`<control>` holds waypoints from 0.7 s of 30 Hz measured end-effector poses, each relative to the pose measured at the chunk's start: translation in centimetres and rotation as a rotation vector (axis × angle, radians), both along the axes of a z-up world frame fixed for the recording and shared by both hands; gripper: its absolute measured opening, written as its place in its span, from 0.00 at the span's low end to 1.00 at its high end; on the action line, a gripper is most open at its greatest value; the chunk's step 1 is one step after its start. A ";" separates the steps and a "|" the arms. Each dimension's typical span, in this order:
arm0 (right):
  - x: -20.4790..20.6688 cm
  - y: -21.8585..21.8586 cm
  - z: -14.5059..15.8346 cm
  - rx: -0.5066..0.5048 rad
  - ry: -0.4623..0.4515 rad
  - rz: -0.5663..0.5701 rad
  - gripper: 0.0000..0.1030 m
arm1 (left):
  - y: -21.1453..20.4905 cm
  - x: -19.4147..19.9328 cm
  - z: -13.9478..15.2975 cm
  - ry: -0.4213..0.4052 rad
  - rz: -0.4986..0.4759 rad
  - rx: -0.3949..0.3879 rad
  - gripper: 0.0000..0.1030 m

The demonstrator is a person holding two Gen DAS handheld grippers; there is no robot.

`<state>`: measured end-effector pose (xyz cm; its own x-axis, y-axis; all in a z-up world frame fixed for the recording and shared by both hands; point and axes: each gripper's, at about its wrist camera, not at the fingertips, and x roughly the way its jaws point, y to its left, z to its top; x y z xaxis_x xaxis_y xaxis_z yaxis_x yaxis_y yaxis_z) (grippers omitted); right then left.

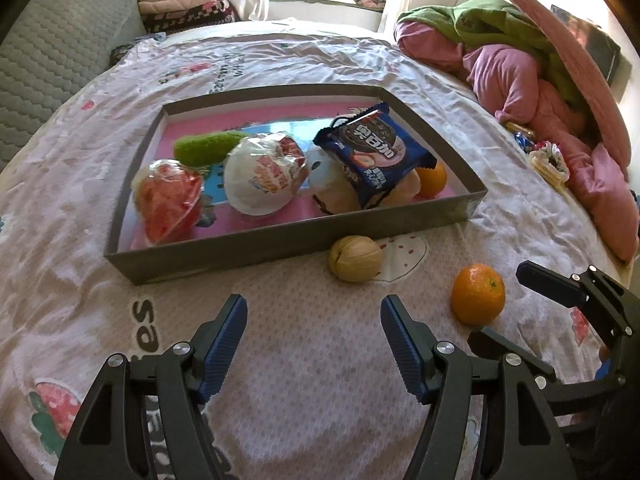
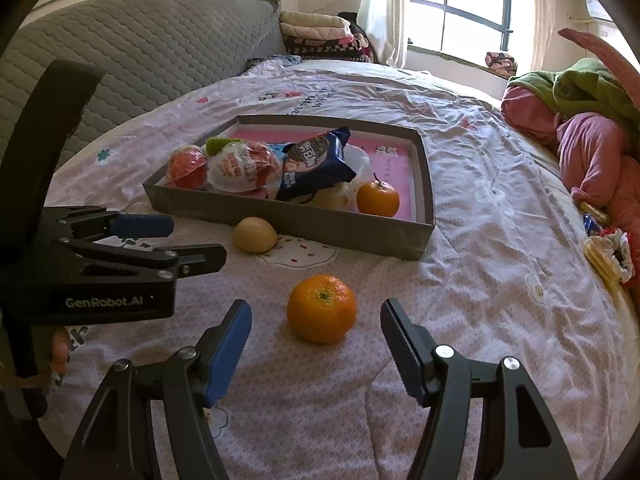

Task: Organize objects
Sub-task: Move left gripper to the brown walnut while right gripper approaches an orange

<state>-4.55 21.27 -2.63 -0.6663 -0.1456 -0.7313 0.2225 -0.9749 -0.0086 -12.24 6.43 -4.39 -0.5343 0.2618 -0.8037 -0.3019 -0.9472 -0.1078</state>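
Observation:
A grey shallow box lies on the bed. It holds a blue cookie packet, a white snack cup, a red jelly cup, a green item and an orange. A walnut and a second orange lie on the sheet outside the box. My left gripper is open and empty, just short of the walnut. My right gripper is open, with the loose orange just ahead between its fingers.
A pile of pink and green bedding lies on the right. Small snack items sit by it. A grey quilted headboard and folded blankets stand at the back left, below a window.

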 end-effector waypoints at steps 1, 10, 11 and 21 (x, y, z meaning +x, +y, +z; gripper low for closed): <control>-0.1 0.1 -0.1 -0.002 -0.002 0.001 0.65 | 0.2 -0.2 -0.1 0.000 -0.002 0.000 0.69; -0.7 0.4 -0.8 -0.017 -0.019 -0.005 0.65 | 0.9 -1.7 -1.3 -0.018 -0.007 0.015 0.69; -0.8 0.4 -0.8 -0.019 -0.020 -0.005 0.65 | 1.0 -1.9 -1.4 -0.020 -0.009 0.015 0.69; -1.6 0.7 -1.4 -0.030 -0.029 -0.007 0.65 | 1.4 -2.9 -1.7 -0.020 -0.020 0.010 0.69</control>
